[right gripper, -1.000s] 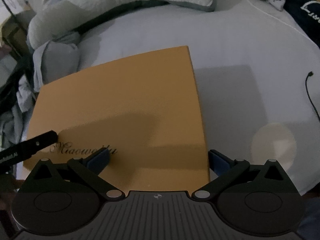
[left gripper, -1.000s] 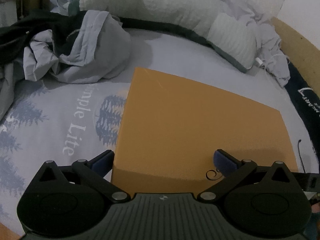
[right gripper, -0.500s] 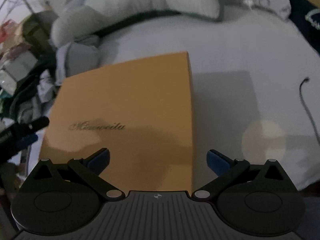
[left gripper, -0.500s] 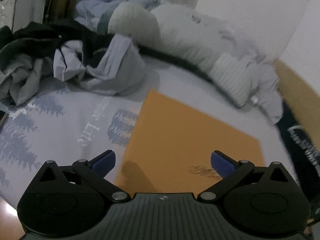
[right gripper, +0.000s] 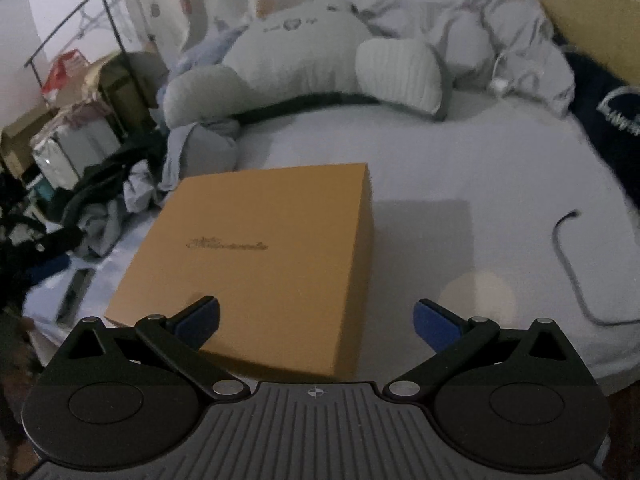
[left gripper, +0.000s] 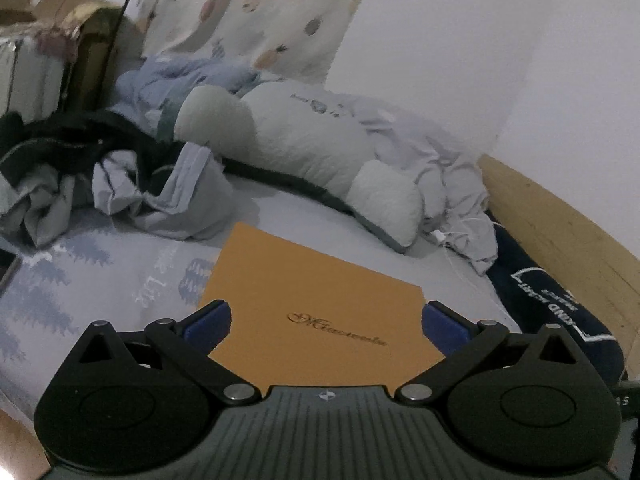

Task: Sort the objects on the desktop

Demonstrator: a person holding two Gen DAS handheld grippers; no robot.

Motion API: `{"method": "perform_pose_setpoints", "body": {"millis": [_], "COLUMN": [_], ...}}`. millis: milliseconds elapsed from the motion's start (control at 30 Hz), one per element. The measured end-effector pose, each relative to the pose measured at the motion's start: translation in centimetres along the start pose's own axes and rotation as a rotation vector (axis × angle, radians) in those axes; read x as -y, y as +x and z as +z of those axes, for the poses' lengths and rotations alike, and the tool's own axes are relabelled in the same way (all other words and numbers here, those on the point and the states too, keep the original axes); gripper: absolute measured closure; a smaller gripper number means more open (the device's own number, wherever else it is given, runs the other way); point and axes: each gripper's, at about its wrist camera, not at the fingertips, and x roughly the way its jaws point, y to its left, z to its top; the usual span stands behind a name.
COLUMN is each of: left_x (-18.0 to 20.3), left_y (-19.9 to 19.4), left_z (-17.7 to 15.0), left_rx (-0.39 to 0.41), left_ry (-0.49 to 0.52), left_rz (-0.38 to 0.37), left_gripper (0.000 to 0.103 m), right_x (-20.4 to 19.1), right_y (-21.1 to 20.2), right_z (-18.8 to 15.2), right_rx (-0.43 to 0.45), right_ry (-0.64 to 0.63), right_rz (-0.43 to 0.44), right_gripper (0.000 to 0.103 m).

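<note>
Both grippers have drawn back and risen since the earlier frames, leaving the box [right gripper: 272, 256] farther off. The flat, square orange cardboard box, with script lettering on its smooth lid, lies on the pale bedsheet [right gripper: 460, 168]. Left gripper [left gripper: 326, 320] and right gripper [right gripper: 316, 320] hover over the box's near edge, blue-padded fingers spread apart, empty. A quilted pillow [right gripper: 304, 56] lies beyond the box; a thin dark cable [right gripper: 568, 256] curves to its right.

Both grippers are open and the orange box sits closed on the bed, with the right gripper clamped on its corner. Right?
Not quite. The right gripper grips nothing: the right wrist view shows its jaws spread wide above the orange box. The rest holds, with the left gripper open too.
</note>
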Motion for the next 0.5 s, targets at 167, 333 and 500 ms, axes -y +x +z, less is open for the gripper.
{"method": "perform_pose_setpoints", "body": {"millis": [167, 333, 500], "left_x": [0.5, 1.1, 1.7], "left_y": [-0.8, -0.6, -0.1], "left_z": [-1.2, -1.6, -2.2], "left_rx": [-0.005, -0.005, -0.047], "left_ry": [0.034, 0.058, 0.082], "left_rz": [-0.005, 0.024, 0.032], "left_gripper": [0.000, 0.000, 0.000], "right_x": [-0.1, -0.3, -1.9], "right_y": [-1.0, -1.1, -1.1], "right_z": [-2.0, -3.6, -4.0], "right_rx": [0.032, 0.032, 0.060], "right_ry": [-0.074, -0.111, -0.172], "right_rz": [0.027, 0.033, 0.013], "right_gripper": [0.000, 0.000, 0.000]}}
